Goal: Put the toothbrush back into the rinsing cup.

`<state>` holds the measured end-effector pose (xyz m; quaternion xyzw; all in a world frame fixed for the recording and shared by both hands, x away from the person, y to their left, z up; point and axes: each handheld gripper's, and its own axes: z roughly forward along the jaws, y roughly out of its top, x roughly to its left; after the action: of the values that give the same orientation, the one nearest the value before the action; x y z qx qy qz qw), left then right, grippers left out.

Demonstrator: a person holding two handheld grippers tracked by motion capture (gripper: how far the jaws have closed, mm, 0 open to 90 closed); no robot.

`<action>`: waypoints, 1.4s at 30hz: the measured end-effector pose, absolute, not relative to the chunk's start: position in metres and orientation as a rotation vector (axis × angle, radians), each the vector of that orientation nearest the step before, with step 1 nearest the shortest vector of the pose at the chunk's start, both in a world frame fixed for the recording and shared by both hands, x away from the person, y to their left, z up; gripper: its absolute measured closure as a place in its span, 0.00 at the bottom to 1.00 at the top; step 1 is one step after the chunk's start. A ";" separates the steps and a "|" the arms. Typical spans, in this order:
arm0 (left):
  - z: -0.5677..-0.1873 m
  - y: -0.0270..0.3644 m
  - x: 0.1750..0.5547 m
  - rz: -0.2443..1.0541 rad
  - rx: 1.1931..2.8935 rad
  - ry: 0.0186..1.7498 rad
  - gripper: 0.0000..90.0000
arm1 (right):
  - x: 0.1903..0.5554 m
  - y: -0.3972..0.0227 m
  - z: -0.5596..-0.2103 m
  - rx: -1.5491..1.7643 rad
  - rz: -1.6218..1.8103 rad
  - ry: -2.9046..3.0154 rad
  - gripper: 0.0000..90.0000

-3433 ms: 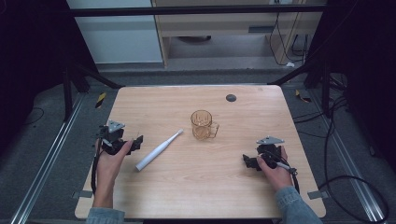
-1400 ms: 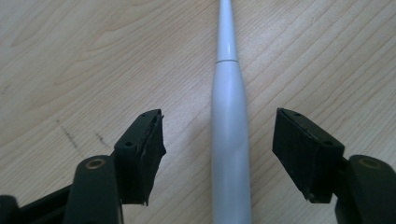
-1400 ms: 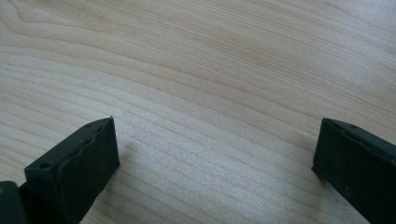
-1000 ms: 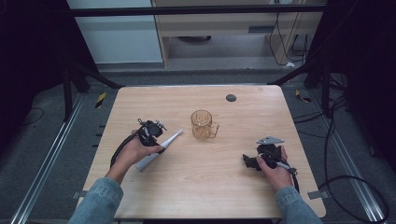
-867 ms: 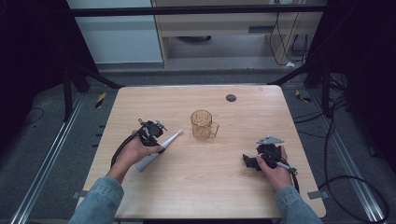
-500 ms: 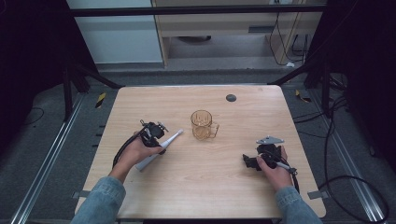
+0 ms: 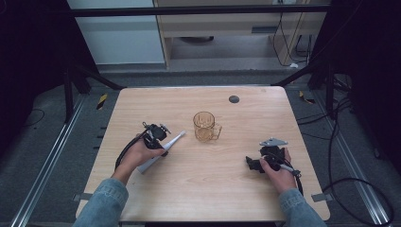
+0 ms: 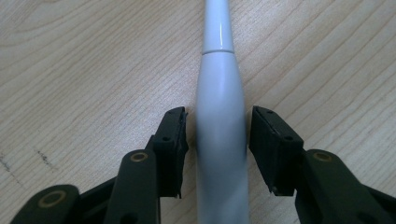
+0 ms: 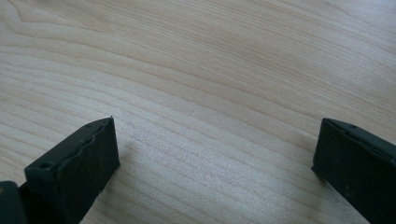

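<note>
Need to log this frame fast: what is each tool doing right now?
Left tool: jaws just been closing around the white toothbrush handle, slim gaps remain, not gripping.
Right tool: open, nothing between.

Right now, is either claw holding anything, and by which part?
Nothing gripped yet: left claw straddles the white toothbrush handle's thick part, closing, small gaps remaining. Right claw open.

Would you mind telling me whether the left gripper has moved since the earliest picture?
Yes. The left gripper has moved from the table's left edge toward the glass mug, its closing jaws now astride the white toothbrush.
</note>
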<state>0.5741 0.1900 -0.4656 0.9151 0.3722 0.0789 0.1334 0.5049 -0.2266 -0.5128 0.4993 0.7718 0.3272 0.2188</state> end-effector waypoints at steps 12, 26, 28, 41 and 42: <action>-0.465 0.193 0.578 0.176 2.647 1.093 0.71 | 0.505 -0.227 -0.513 1.381 0.905 2.136 0.00; -0.464 0.194 0.578 0.181 2.613 1.140 0.74 | 0.505 -0.227 -0.513 1.382 0.906 2.136 0.00; -0.462 0.195 0.577 0.200 2.605 1.138 0.74 | 0.505 -0.227 -0.513 1.382 0.906 2.136 0.00; -0.441 0.195 0.567 0.293 2.541 1.114 0.74 | 0.505 -0.227 -0.513 1.382 0.905 2.136 0.00; -0.440 0.195 0.566 0.296 2.537 1.119 0.74 | 0.505 -0.227 -0.513 1.382 0.905 2.136 0.00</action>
<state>0.5662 0.1952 -0.4401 0.8957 0.3950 0.1046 0.1755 0.5049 -0.2266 -0.5128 0.4993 0.7719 0.3270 0.2189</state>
